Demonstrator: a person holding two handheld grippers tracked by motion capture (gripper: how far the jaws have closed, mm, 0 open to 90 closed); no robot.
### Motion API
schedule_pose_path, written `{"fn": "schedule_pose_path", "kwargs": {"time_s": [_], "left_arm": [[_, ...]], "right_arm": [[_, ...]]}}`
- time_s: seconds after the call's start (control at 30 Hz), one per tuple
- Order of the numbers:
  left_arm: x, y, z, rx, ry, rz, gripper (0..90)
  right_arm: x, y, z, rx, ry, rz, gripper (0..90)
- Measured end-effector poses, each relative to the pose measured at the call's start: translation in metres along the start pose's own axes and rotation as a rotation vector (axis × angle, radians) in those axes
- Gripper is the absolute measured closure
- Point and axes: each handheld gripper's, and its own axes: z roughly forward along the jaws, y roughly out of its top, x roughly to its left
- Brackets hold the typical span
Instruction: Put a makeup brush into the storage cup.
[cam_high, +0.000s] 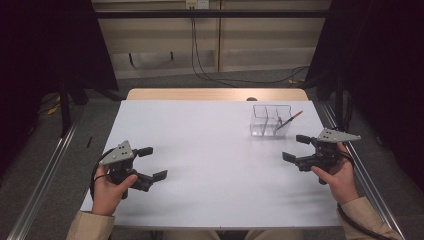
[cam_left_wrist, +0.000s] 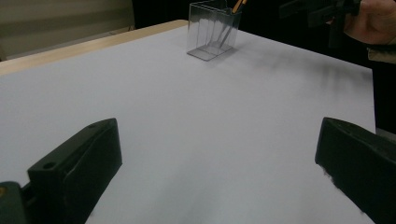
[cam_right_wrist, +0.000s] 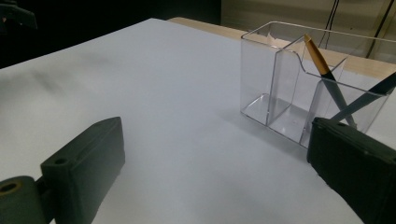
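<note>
Both hands sit low at the near end, one on each side. The left hand (cam_high: 107, 190) grips the black two-jaw left gripper (cam_high: 152, 163), jaws spread wide apart with nothing between them, pointing right and slightly forward. The right hand (cam_high: 338, 172) holds the matching black right gripper (cam_high: 296, 148), jaws also spread wide and bare, pointing left. Tan sleeves (cam_high: 90, 227) cover both forearms.

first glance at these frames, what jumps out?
The clear plastic organizer at the far right of the white table, with two pens leaning crossed in one end compartment while the other compartments look empty. Next, the two black grippers near the table's front corners: the left gripper and the right gripper, each hand-held, jaws spread and holding nothing, the right one just in front of the organizer.
</note>
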Motion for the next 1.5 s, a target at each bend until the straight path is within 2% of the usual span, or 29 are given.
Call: {"fn": "schedule_pose_path", "kwargs": {"time_s": [0.4,0.8,1.0,1.2,1.5], "left_arm": [[0.0,-0.001,0.0,-0.003,0.003,-0.004,0.4],[0.0,0.0,-0.001,0.002,0.007,0.003,0.4],[0.0,-0.001,-0.002,0.0,0.004,0.004,0.4],[-0.001,-0.002,-0.002,-0.003,0.007,-0.003,0.4],[-0.003,-0.002,-0.005,0.0,0.014,0.003,0.4]], "right_arm": [[0.005,-0.006,-0.007,-0.002,0.003,-0.005,3.9],[0.006,-0.017,-0.016,0.008,-0.005,0.005,3.9],[0.01,-0.021,-0.016,0.024,-0.005,-0.006,3.9],[0.015,-0.022,-0.015,0.028,-0.001,-0.02,3.9],[0.015,-0.019,-0.017,0.012,0.008,-0.023,3.8]]}}
